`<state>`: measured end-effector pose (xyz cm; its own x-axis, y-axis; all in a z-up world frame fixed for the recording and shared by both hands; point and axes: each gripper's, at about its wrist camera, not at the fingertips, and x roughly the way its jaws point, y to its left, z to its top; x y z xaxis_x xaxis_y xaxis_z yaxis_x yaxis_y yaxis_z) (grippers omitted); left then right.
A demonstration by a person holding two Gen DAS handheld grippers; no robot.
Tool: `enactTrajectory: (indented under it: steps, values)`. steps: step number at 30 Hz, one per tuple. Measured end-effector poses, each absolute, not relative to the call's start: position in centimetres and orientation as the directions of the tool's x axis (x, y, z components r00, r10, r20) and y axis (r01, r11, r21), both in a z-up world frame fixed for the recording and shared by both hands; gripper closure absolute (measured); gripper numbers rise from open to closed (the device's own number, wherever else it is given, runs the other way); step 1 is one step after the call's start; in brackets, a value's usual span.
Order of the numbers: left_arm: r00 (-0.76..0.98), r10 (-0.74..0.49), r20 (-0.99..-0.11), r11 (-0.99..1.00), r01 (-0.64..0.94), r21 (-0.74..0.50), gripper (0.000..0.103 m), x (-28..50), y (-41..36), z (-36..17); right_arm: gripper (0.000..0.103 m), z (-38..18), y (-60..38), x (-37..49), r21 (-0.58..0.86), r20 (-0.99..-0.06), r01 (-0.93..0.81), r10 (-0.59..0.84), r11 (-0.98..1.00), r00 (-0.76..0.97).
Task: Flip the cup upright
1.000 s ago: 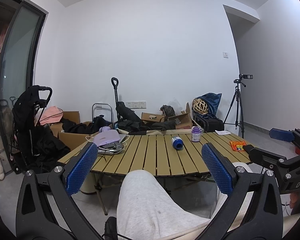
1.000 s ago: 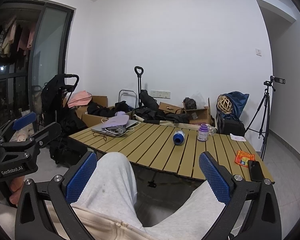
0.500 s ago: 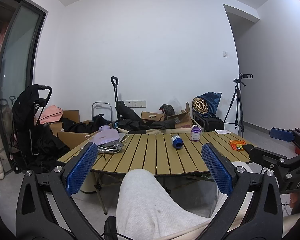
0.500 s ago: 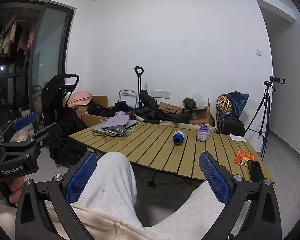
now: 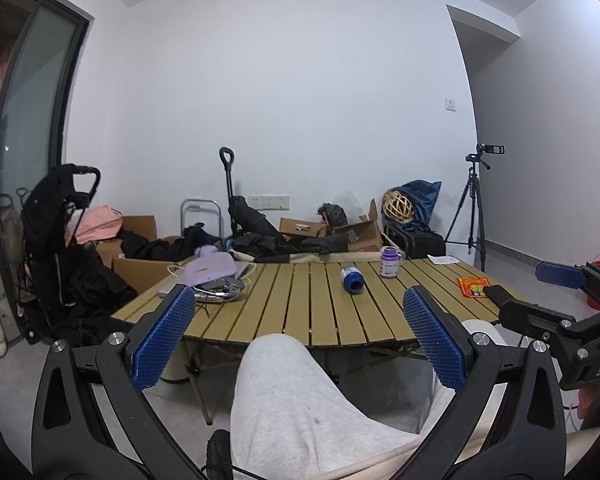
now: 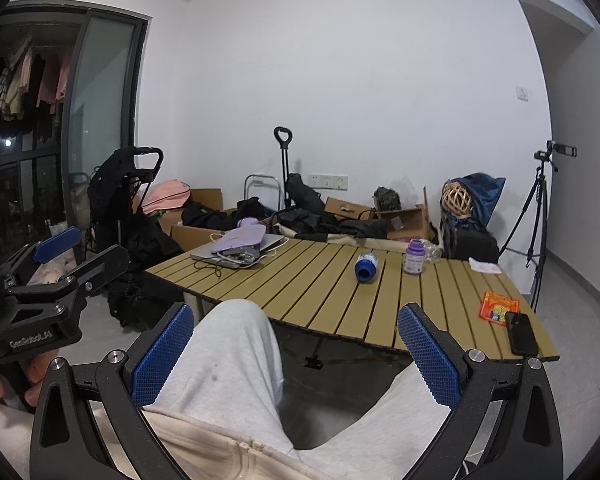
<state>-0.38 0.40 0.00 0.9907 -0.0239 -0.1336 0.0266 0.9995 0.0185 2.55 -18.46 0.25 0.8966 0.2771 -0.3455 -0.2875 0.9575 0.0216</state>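
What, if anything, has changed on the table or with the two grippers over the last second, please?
Nothing has visibly changed. The blue cup still lies on its side on the slatted table, beside the upright purple jar. The left gripper and right gripper remain open and empty above the person's lap, short of the table.

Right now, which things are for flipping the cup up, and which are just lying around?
For the job:
- blue cup, lying on its side on the slatted table
- left gripper, open
- right gripper, open

Just lying around:
- purple jar, upright beside the cup
- laptop pile
- orange packet
- black phone
- tripod
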Motion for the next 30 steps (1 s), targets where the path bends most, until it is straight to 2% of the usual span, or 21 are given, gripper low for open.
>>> enactTrajectory:
  steps: [4,7,10,12,18,22,27,30]
  values:
    - [0.986,-0.030,-0.162,1.000,0.031,0.005,0.000,1.7,1.1,0.0,0.000,0.0,-18.6,3.5,0.011,-0.368,-0.293,0.277,0.956,0.888]
    - [0.973,-0.102,-0.207,0.995,0.100,-0.019,0.000,4.6,1.7,-0.4,0.000,-0.2,-19.3,6.1,0.001,-0.405,-0.300,0.274,0.954,0.872]
    - [0.936,-0.158,-0.314,0.987,0.138,-0.085,0.000,9.6,2.4,-1.1,0.000,-0.5,-20.5,9.4,0.031,-0.440,-0.305,0.287,0.952,0.851]
    - [0.916,-0.209,-0.343,0.977,0.177,-0.121,0.000,12.4,2.5,-1.4,0.000,-0.6,-21.4,11.8,0.038,-0.457,-0.302,0.285,0.953,0.843]
    - [0.917,-0.151,-0.368,0.987,0.119,-0.109,0.000,20.1,2.2,-1.3,0.000,-1.2,-23.1,18.6,-0.021,-0.493,-0.294,0.246,0.956,0.834]
    - [0.918,-0.114,-0.381,0.985,0.053,-0.166,0.000,25.1,2.4,-1.4,0.000,-0.2,-24.7,23.0,-0.001,-0.486,-0.276,0.241,0.961,0.840]
    - [0.862,-0.156,-0.483,0.981,0.076,-0.181,0.000,32.0,2.2,-0.7,0.000,1.8,-27.5,28.5,0.050,-0.487,-0.250,0.242,0.967,0.839]
    - [0.877,-0.153,-0.455,0.983,0.086,-0.164,0.000,34.9,1.4,0.6,0.000,2.3,-29.0,32.4,0.103,-0.481,-0.243,0.262,0.965,0.837]
